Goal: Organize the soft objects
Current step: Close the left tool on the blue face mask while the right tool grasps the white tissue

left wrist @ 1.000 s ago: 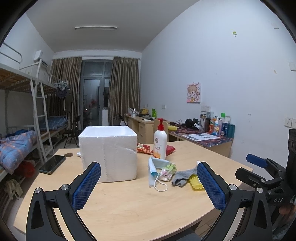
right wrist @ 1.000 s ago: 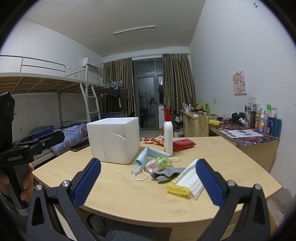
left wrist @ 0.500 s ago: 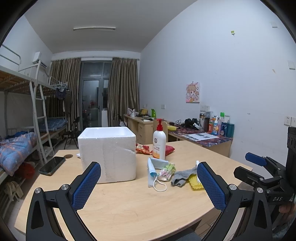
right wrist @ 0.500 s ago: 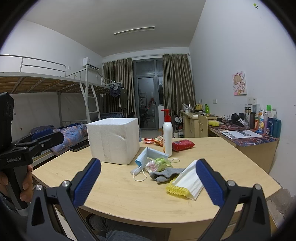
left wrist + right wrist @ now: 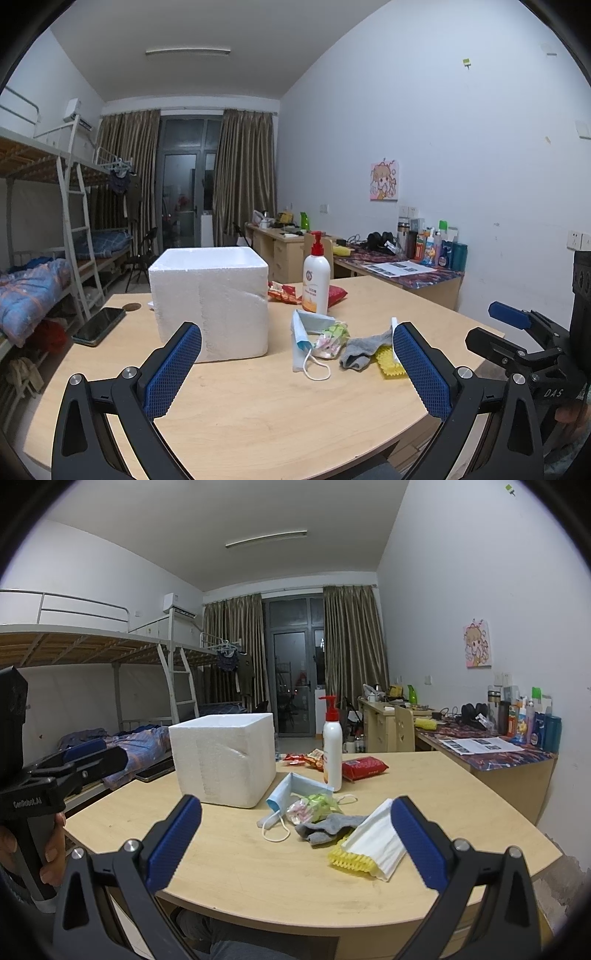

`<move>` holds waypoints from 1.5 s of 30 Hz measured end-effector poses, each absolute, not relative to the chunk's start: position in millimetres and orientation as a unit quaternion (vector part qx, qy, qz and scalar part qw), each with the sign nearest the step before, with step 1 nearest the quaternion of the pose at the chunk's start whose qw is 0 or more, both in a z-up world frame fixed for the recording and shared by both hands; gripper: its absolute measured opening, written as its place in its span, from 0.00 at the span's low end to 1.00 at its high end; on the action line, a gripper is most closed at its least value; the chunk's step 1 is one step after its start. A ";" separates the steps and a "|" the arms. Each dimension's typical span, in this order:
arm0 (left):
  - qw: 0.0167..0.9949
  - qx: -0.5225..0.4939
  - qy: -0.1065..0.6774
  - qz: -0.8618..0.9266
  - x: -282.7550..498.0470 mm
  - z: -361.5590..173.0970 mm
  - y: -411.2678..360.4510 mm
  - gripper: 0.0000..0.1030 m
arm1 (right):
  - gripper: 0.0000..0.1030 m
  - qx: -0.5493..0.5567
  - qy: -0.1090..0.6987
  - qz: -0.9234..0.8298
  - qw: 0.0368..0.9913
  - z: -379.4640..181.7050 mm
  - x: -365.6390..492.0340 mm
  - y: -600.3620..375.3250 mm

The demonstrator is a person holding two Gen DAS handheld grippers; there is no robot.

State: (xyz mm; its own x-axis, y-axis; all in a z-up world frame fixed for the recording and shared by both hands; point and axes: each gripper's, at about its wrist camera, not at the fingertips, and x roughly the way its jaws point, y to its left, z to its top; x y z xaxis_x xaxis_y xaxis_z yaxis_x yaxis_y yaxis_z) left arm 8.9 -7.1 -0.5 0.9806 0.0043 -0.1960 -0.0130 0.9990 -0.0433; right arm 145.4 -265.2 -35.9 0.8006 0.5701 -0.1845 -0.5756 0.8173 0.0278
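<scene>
The counter (image 5: 424, 775) fills the lower half of both views. On it, left of centre, stands the foam box (image 5: 225, 757), open side up as far as the rim shows; judged from the task, it is the bin for the soft things. A pump bottle (image 5: 332, 753) stands right of the box, with red snack packs (image 5: 364, 766) behind it. The soft things lie in a loose heap at centre right, just in front of the bottle: a white mask (image 5: 380, 840) over a yellow piece (image 5: 349, 860), a grey sock (image 5: 325, 827), a blue mask (image 5: 282, 795), and a small green-pink bundle (image 5: 314, 806). Both tools hover short of the heap, holding nothing: the left tool (image 5: 297, 369) and right tool (image 5: 295, 845) have their jaws spread wide, ready for a first pick.
</scene>
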 end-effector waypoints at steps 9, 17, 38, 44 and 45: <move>0.992 -0.024 0.121 -0.001 41.4 -6.0 -7.1 1.00 | 1.00 -0.014 0.109 0.295 0.949 -42.1 162.8 -264.4; 0.989 -0.025 0.145 -0.012 86.9 -14.1 -13.4 1.00 | 1.00 -0.019 0.128 0.285 0.950 -51.2 186.3 -263.8; 0.969 -0.034 0.235 -0.064 210.9 -42.2 -27.3 1.00 | 1.00 -0.012 0.196 0.249 0.948 -80.6 256.3 -279.5; 0.957 -0.044 0.276 -0.073 246.1 -54.7 -33.0 0.91 | 1.00 -0.007 0.206 0.248 0.947 -85.6 271.5 -284.1; 0.955 -0.049 0.283 -0.072 252.1 -56.8 -32.9 0.91 | 1.00 -0.006 0.207 0.247 0.947 -86.1 273.4 -283.9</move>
